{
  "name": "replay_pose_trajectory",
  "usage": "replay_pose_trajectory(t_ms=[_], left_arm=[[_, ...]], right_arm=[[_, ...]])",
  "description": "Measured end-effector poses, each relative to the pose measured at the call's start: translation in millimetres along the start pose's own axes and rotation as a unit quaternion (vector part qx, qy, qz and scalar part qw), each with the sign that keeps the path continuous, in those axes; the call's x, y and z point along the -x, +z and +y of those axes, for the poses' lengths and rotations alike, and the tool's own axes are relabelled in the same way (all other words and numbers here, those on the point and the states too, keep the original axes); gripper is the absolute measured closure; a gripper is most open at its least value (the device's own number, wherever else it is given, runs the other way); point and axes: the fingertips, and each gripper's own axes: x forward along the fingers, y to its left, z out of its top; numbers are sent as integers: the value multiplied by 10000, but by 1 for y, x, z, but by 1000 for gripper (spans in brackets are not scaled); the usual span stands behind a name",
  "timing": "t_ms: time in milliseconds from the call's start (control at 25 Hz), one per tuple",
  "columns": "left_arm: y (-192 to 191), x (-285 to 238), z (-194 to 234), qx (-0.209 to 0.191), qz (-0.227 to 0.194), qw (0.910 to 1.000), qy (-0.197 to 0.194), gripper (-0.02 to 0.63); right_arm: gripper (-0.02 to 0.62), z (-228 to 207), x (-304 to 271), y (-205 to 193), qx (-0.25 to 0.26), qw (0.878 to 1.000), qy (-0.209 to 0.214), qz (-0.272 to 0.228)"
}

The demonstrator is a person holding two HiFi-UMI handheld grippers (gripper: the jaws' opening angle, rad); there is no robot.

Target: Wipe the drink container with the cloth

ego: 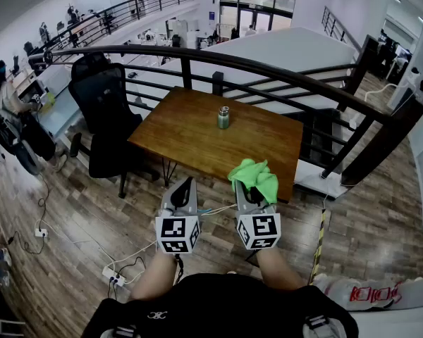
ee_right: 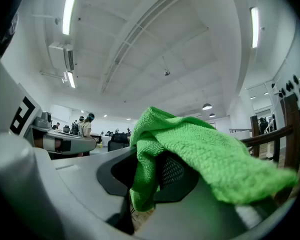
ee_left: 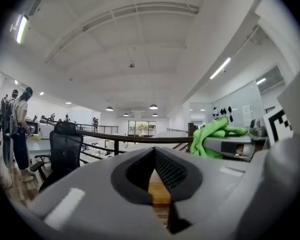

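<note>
**Step in hand.** The approach to the work was under way; wiping had not begun. The right hand-held gripper (ego: 250, 189) was clamped on a green microfibre cloth (ego: 255, 177). In the right gripper view a fold of the cloth ran down between the jaws and the rest draped over the upper jaw. The left hand-held gripper (ego: 182, 187) was fully closed on nothing: in the left gripper view its jaws met with only the surface visible beyond them. Both units were held level, side by side, short of the surface's near edge.

**Location of the work.** The drink container (ego: 223, 117), a small metal cylinder with a dark lid, stood upright near the middle of the wooden surface (ego: 190, 136). It sat at 12 o'clock from the two units and well apart from both.

**Next move, as judged.** The cloth had to be carried forward to the container's wall. The left unit would probably need to open and steady the container, since a light upright cylinder could tip or slide under a sideways wipe.

**Surface and room.** The surface carried only the container. A black office chair (ego: 102, 108) stood at its 9 o'clock. A curved dark railing (ego: 268, 67) ran behind at 12 o'clock. The floor was wood plank, with a power strip (ego: 113, 279) and cables at 8 o'clock. A person (ego: 10, 115) stood at the far 9 o'clock.
</note>
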Motion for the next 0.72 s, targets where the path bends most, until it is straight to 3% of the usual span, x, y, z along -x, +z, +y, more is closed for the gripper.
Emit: replay_pose_trajectory(t_ms=[720], left_arm=[[1,21,16,-259,-12,9997,29,554]], right_arm=[[528,30,2,0,-17,10000,5,-61]])
